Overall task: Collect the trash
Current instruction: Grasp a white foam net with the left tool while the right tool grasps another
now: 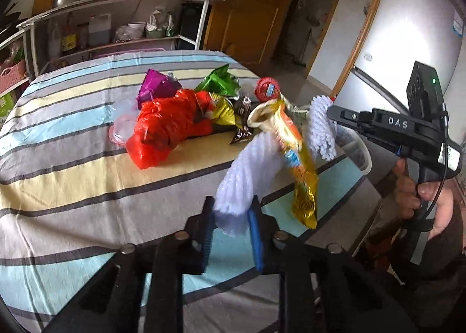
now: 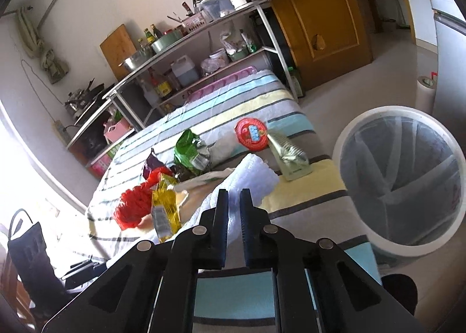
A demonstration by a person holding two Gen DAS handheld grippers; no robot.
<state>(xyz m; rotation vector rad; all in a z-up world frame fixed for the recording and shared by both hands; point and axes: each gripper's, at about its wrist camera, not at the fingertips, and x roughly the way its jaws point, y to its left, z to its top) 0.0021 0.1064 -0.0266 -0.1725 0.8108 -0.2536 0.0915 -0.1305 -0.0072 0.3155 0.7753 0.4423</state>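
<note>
A white fluffy cloth [image 1: 247, 167] hangs above the striped table [image 1: 72, 158], and each gripper holds one end. My left gripper [image 1: 231, 210] is shut on the near end. My right gripper [image 1: 332, 114] pinches the far end, and in its own view its fingers [image 2: 234, 196] are closed on the cloth [image 2: 256, 175]. A yellow-orange snack wrapper [image 1: 300, 167] dangles against the cloth. On the table lie a red plastic bag [image 1: 169, 129], a purple wrapper [image 1: 157, 85], a green wrapper [image 1: 218, 82], a red round lid [image 1: 266, 90] and a gold wrapper [image 2: 166, 207].
A white bin with a clear liner [image 2: 402, 181] stands beside the table's right edge. A metal shelf rack [image 1: 116, 12] with pots and bottles is behind the table. A wooden door [image 1: 253, 7] and a fridge [image 1: 407, 27] are to the right. A person's hand [image 1: 413, 193] grips the right handle.
</note>
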